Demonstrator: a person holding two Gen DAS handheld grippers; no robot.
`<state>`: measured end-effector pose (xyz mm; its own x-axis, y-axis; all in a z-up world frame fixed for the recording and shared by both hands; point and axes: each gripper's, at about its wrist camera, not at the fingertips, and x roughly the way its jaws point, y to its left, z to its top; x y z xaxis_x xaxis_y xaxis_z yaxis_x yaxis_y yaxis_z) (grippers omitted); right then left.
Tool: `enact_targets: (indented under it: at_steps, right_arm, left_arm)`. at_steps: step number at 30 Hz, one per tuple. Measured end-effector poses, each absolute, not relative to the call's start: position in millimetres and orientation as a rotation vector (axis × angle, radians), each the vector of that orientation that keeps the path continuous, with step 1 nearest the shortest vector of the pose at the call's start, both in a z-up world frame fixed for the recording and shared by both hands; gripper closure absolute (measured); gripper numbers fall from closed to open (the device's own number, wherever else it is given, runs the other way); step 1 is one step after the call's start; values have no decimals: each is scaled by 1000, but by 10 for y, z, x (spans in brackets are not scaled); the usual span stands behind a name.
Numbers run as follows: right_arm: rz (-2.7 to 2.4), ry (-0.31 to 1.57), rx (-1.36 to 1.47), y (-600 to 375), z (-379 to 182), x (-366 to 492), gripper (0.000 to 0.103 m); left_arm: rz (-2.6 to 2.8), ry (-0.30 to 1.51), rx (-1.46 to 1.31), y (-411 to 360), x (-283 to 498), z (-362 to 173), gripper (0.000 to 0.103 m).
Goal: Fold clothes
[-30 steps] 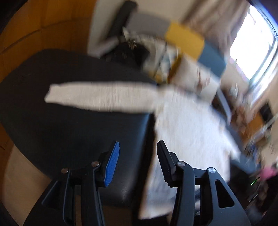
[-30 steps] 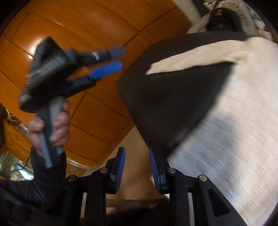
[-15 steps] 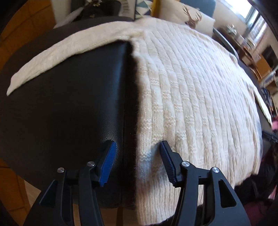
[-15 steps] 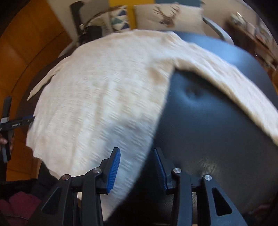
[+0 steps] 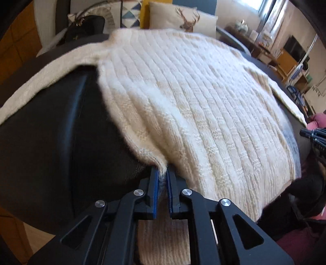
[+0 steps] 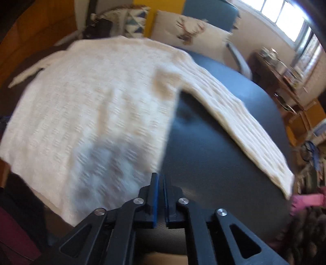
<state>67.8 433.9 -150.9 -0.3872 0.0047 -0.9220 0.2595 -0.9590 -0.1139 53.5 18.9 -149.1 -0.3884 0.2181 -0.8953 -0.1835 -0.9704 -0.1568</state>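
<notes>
A cream ribbed knit sweater (image 5: 199,106) lies spread flat on a round black table (image 5: 40,142), sleeves out to both sides. My left gripper (image 5: 162,173) is shut on the sweater's near left hem corner, which is bunched and lifted between the blue pads. In the right wrist view the sweater (image 6: 91,106) fills the left half, with its right sleeve (image 6: 244,126) running diagonally over the table (image 6: 214,163). My right gripper (image 6: 160,179) is closed at the sweater's near right hem edge; the view is blurred and I cannot see cloth between the pads.
Cushions, one with a deer print (image 5: 183,18), and a black bag (image 5: 85,26) sit on seating behind the table. A shelf with clutter (image 6: 281,67) stands at the right under a window. Pink fabric (image 6: 307,199) lies near the right edge. The right gripper's tip (image 5: 313,134) shows at the right.
Both grippers came down to the sweater's near hem and closed. The left one pinched the left hem corner and pulled it up into a bunch. The right one moved to the right side.
</notes>
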Motion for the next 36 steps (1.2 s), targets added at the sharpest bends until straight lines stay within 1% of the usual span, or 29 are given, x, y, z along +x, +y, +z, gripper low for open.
enact_targets:
  at_steps: [3,5,7,8,9,10,12,13,15,16,17,18,20,21,22,23,27,29,31,34,36]
  right_arm:
    - [-2473,242,1671,4428,-1636,762,99]
    - [-2546,159,1606,4501,-1546,815,80]
    - [-2565,69,1506,4457,-1388,799,80]
    - [-2542,66,1456,4357,-1328,773,79]
    - [-2507,86,1430,4241,-1319,741,78]
    - [-2471,114,1414,4122,-1347,700,77]
    - [-2399,169,1383,3884,-1403,619,76]
    - [-2367,185,1382,3803,-1475,561,76]
    - [-2319,216,1403,3675,-1621,488,76]
    - [-2304,231,1415,3622,-1665,490,76]
    - [-2288,234,1433,3584,-1708,489,76]
    - [-2277,238,1457,3573,-1743,503,76]
    - [-2269,282,1507,3554,-1825,533,77]
    - [-2265,305,1518,3547,-1841,551,78]
    - [-2261,328,1530,3540,-1856,570,85]
    - [-2250,350,1539,3541,-1862,604,87]
    - [-2188,423,1571,3579,-1850,756,87]
    - [-2171,375,1597,3623,-1815,707,87]
    - [-2166,292,1558,3657,-1679,632,87]
    - [-2210,203,1449,3677,-1404,442,75]
    - [-2266,161,1381,3669,-1253,222,75]
  left_arm:
    - [2437,-158,-1602,34,604,-1378,94]
    - [2458,-220,-1590,-151,692,-1245,91]
    - [2511,-261,-1592,-325,746,-1155,90]
    - [2510,-264,-1602,-355,753,-1154,90]
    - [2508,-267,-1613,-376,759,-1155,89]
    - [2501,-269,-1625,-320,759,-1169,85]
    - [2466,-231,-1677,-208,748,-1260,81]
    - [2458,-204,-1688,-147,738,-1322,78]
    - [2457,-168,-1706,-50,706,-1427,75]
    - [2473,-172,-1681,-23,702,-1427,69]
    - [2486,-172,-1673,-2,686,-1437,69]
    - [2505,-172,-1668,5,682,-1442,70]
    - [2561,-120,-1645,34,684,-1432,94]
    - [2571,-112,-1650,13,687,-1416,94]
    - [2578,-140,-1669,-60,694,-1406,95]
    - [2576,-150,-1688,-149,712,-1421,95]
    - [2526,-194,-1744,-322,783,-1466,95]
    - [2498,-224,-1759,-336,756,-1420,90]
    - [2551,-249,-1742,-381,708,-1288,90]
    - [2618,-348,-1639,-474,586,-1048,90]
    - [2637,-371,-1572,-470,404,-945,86]
